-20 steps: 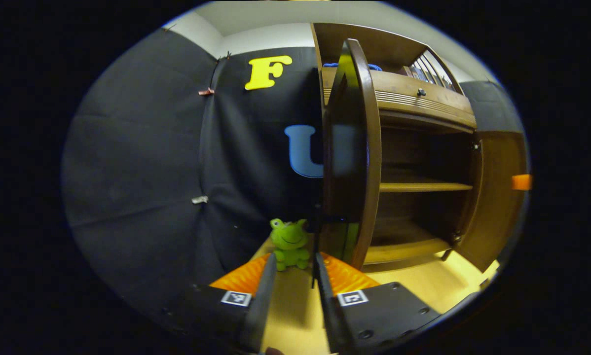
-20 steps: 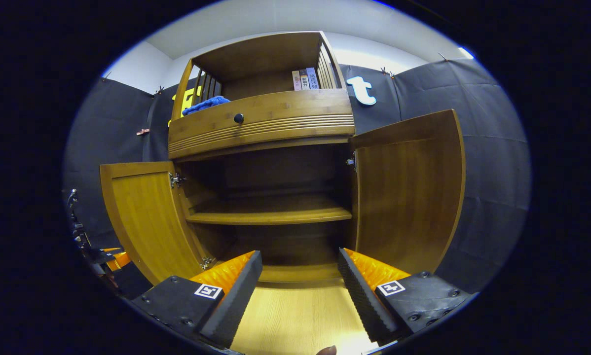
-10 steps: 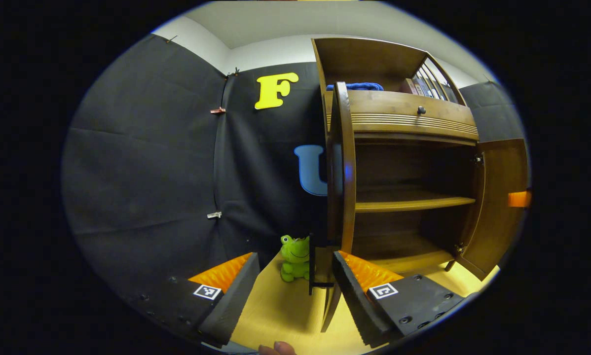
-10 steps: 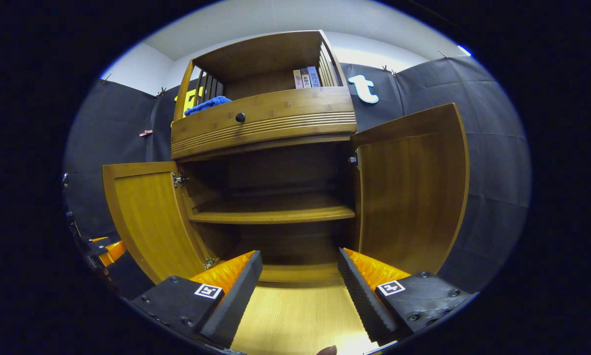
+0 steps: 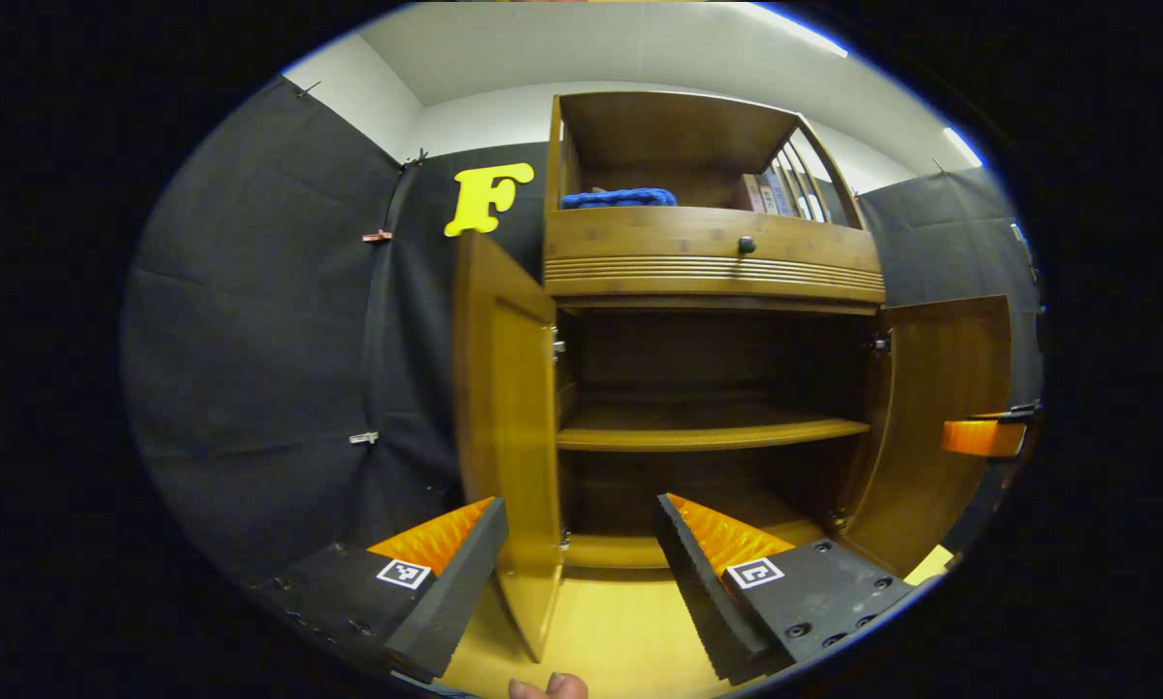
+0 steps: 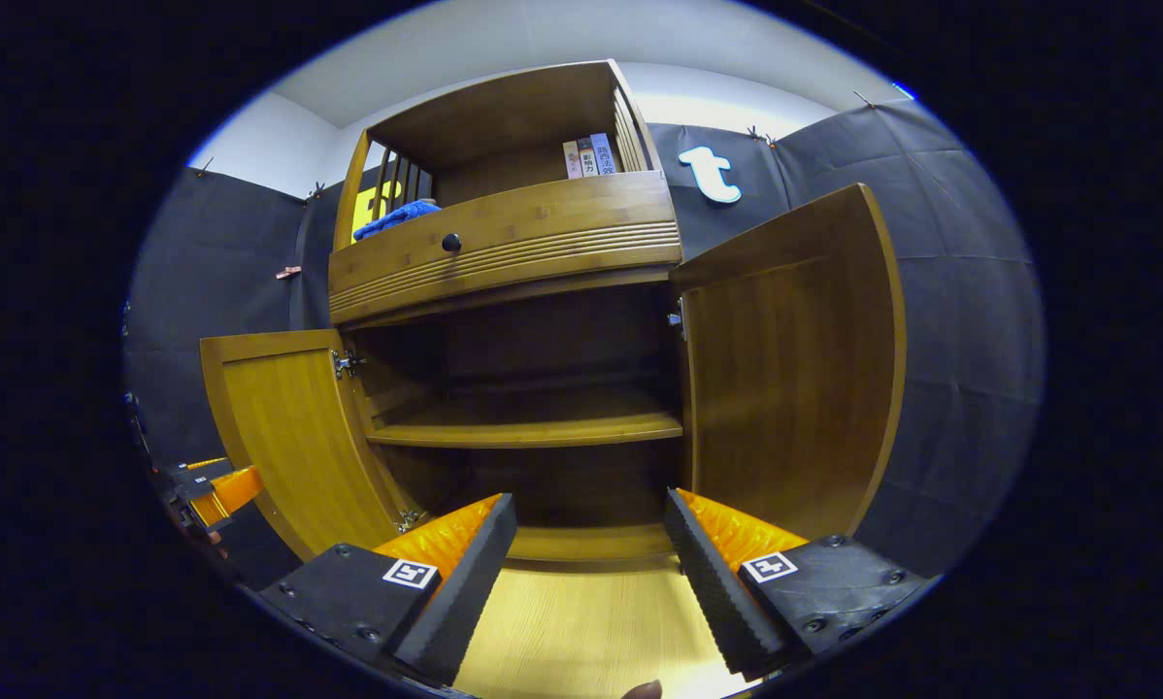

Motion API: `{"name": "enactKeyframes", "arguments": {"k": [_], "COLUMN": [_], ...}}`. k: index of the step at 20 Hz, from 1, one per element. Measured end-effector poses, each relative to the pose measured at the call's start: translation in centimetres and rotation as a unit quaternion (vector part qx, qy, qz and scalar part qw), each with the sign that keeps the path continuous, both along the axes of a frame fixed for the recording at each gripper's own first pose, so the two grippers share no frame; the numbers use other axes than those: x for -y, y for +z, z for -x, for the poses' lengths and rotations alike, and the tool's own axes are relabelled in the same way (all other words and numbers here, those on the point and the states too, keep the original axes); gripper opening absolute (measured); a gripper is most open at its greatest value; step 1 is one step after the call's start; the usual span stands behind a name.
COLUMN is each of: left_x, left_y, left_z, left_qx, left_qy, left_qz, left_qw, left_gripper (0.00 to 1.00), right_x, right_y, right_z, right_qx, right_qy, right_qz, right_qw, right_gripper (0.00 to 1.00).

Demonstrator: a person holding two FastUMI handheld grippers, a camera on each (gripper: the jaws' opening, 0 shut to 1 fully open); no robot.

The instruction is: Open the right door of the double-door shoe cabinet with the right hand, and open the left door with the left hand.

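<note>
The wooden shoe cabinet point(image 5: 713, 262) stands ahead with both lower doors swung out. In the left gripper view the left door point(image 5: 504, 417) stands edge-on towards me, its lower corner showing between the fingers. My left gripper point(image 5: 577, 582) is open and neither finger presses on the door. The right door point(image 5: 941, 417) hangs wide open. In the right gripper view the cabinet point(image 6: 504, 243) has its left door point(image 6: 290, 437) and right door point(image 6: 795, 379) both wide open. My right gripper point(image 6: 586, 573) is open and holds nothing, a little back from the cabinet's base.
Inside is a bare shelf point(image 5: 698, 434). Above are a drawer with a dark knob point(image 5: 747, 246), a blue cloth point(image 5: 618, 198) and books point(image 5: 771, 194). The right gripper point(image 5: 980, 437) shows beside the right door; the left gripper point(image 6: 217, 490) beside the left door. The floor point(image 6: 581, 631) is light wood.
My left gripper's fingers spread apart, came off the left door's handle, and its view swung right to face the cabinet. The green frog toy left the view. The right gripper barely moved.
</note>
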State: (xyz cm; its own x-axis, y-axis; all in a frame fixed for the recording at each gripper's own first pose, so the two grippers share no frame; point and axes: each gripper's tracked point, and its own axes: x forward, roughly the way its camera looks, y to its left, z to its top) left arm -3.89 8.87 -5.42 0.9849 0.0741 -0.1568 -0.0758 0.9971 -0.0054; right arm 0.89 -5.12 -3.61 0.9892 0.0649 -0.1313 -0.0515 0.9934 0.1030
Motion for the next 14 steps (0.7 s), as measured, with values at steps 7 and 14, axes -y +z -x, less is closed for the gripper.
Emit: {"name": "enactKeyframes", "arguments": {"k": [7,14], "left_x": [5.8,8.3], "left_y": [0.9,1.4], "left_z": [-2.9,-4.9], "left_qx": [0.009,0.025], "left_qy": [-0.016,-0.015], "left_qz": [0.008,-0.002], "left_qw": [1.0,1.0], "left_gripper": [0.95,0.92], "right_x": [2.0,2.3], "right_y": [-0.2,-0.3], "right_z": [0.1,-0.5], "right_qx": [-0.001,0.002], "right_qy": [-0.001,0.002], "right_qz": [0.003,0.009], "right_qw": [1.0,1.0], "right_gripper": [0.98,0.98]}}
